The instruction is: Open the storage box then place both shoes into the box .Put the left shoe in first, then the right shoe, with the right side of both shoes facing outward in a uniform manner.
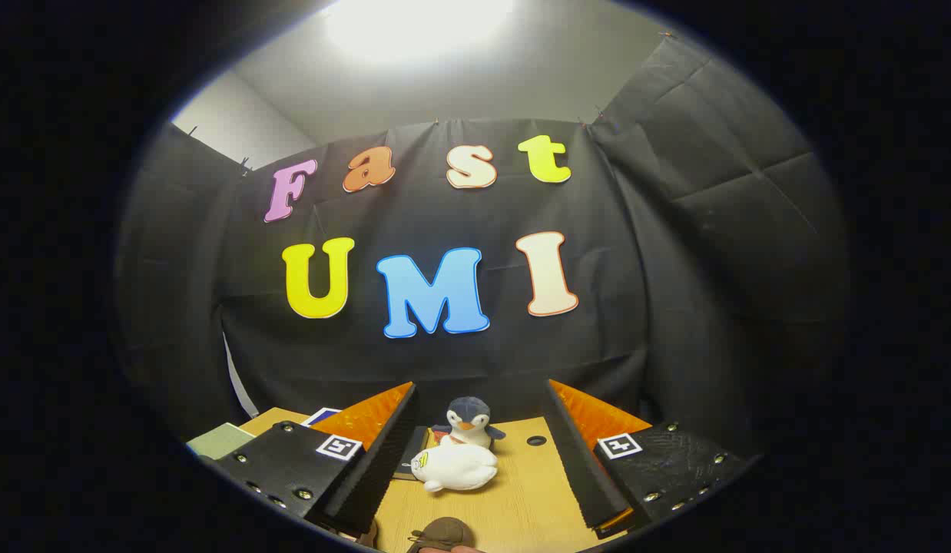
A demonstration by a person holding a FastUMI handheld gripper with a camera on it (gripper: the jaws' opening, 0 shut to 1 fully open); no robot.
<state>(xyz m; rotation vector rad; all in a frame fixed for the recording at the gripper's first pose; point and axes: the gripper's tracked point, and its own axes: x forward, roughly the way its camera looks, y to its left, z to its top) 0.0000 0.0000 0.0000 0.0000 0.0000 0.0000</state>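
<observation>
The bench (514, 499) sits low under the raised claw (479, 453), its fingers spread and holding nothing, likely poised before starting; beyond them lie a plush seal (454, 468) and penguin (468, 421); a brown shoe (442, 532) peeks nearest, just under the fingers

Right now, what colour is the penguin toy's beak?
Orange, on the small plush penguin; gripper view.

Toys right in the lane

Fingers (475, 453) spread wide, nothing between them; a white plush (454, 468) and penguin (468, 421) sit just ahead on the surface (521, 499), bare wood beside them.
</observation>
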